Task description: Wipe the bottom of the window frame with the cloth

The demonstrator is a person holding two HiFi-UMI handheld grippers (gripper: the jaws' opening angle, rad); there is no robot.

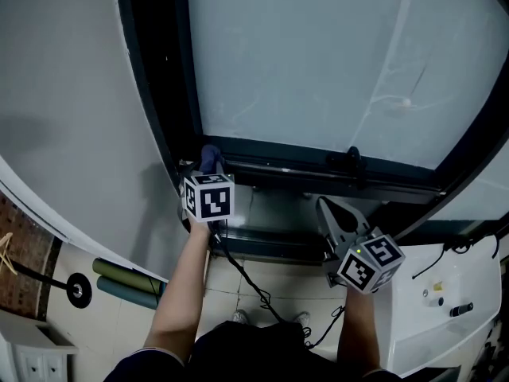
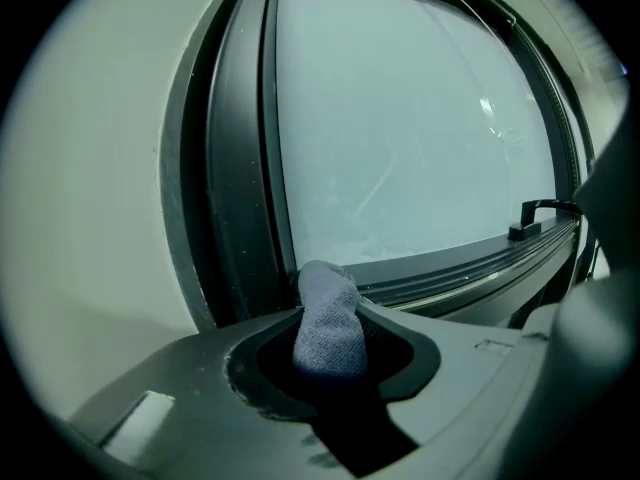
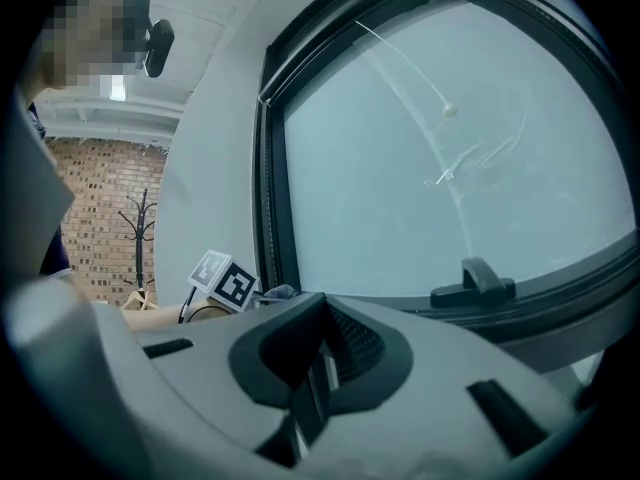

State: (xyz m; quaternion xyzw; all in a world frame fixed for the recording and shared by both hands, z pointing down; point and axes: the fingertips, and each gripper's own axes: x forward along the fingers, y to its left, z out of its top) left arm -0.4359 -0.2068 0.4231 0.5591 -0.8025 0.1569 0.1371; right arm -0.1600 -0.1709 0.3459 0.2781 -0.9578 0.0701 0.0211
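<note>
My left gripper (image 1: pixel 209 165) is shut on a blue-grey cloth (image 1: pixel 210 157), held at the lower left corner of the dark window frame (image 1: pixel 318 167). In the left gripper view the cloth (image 2: pixel 327 320) sticks up between the jaws, close to the frame's bottom rail (image 2: pixel 450 268). My right gripper (image 1: pixel 328 210) hangs lower and to the right, below the rail, jaws shut with nothing between them (image 3: pixel 318 343). A black window handle (image 1: pixel 350 161) sits on the rail; the same handle (image 3: pixel 473 280) shows in the right gripper view.
Frosted glass (image 1: pixel 318 62) fills the frame, with a grey wall (image 1: pixel 71 102) to its left. A black cable (image 1: pixel 246 281) hangs below the left gripper. A white appliance top (image 1: pixel 445 301) stands at lower right; rolled green mats (image 1: pixel 127 283) lie on the floor at the left.
</note>
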